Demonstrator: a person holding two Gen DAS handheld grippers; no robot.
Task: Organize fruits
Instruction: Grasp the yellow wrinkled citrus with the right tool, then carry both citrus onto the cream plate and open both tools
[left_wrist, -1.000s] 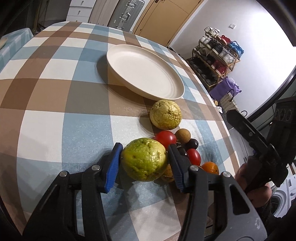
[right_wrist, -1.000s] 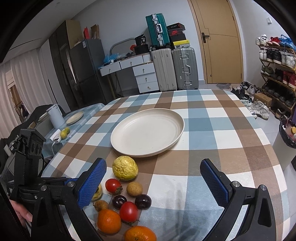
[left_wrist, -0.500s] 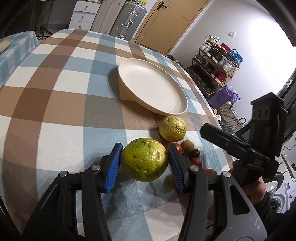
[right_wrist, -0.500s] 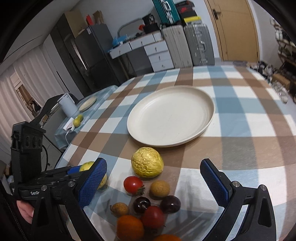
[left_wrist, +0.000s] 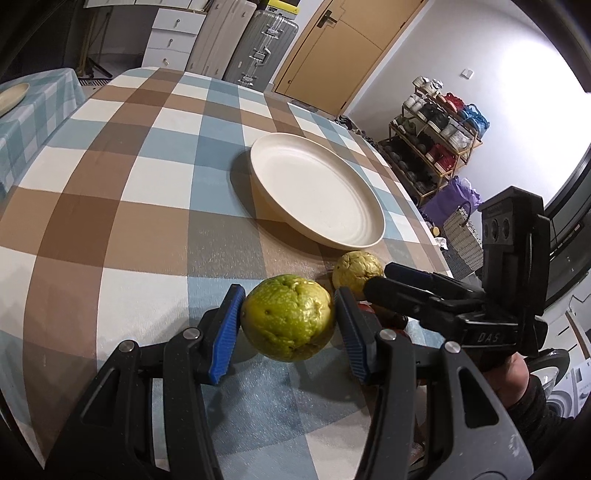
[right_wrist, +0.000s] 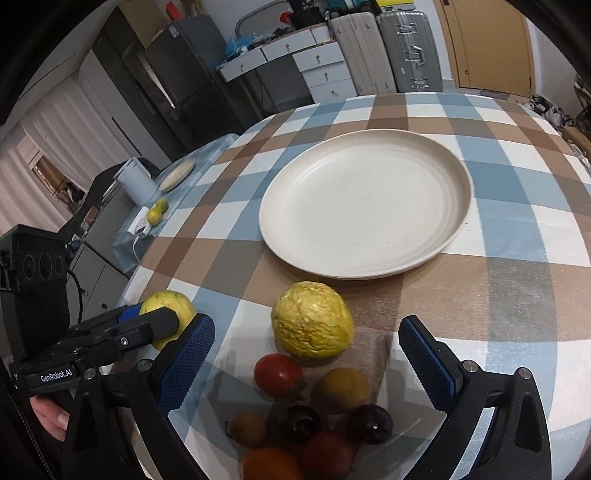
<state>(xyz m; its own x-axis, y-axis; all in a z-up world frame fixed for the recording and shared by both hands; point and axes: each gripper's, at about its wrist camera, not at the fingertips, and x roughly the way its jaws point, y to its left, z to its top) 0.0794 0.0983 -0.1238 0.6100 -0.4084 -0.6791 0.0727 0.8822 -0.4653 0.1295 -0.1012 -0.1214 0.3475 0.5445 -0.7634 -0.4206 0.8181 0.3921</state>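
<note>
Green guava in left gripper fingers, above table; plate w/o fruit.

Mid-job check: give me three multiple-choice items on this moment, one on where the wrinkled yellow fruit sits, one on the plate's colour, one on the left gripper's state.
1. Where is the wrinkled yellow fruit?
A. on the plate
B. on the tablecloth, just short of the plate's near rim
C. inside the right gripper's grip

2. What colour is the plate?
A. cream
B. dark blue
C. red

3. What is the left gripper doing?
A. hanging open with nothing in it
B. shut on a tomato
C. shut on the green fruit

Answers:
1. B: it rests on the checked tablecloth apart from the plate, and the right gripper stands wide open around that spot without touching it.
2. A: both views show it cream, with nothing on it.
3. C: both blue pads press the green fruit's sides.
</note>
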